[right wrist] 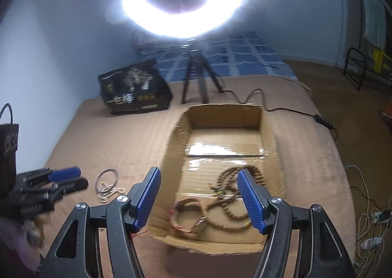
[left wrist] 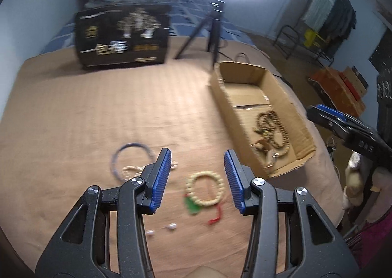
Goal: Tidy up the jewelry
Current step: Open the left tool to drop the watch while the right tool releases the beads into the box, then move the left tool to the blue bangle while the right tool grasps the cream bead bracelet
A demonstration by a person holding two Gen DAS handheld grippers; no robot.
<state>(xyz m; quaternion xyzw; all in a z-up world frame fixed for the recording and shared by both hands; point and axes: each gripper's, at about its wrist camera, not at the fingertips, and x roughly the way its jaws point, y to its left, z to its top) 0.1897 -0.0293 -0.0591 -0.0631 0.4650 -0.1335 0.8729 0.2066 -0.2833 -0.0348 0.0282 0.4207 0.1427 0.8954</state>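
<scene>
My left gripper (left wrist: 197,155) is open and empty, above a cream bead bracelet (left wrist: 204,188) with a green tag and red cord on the brown bed cover. A blue bangle (left wrist: 131,158), a pale chain (left wrist: 133,169) and two small white earrings (left wrist: 162,228) lie near it. My right gripper (right wrist: 199,174) is open and empty over the near end of an open cardboard box (right wrist: 272,136). The box holds a long brown bead necklace (right wrist: 232,202) and a brown bracelet (right wrist: 187,216). The box also shows in the left wrist view (left wrist: 289,99).
A black printed bag (left wrist: 122,35) stands at the back of the bed. A ring light on a black tripod (right wrist: 196,75) stands behind the box, its cable (right wrist: 294,111) trailing right. The left gripper also shows at the left (right wrist: 56,180). The bed edge falls off at the right.
</scene>
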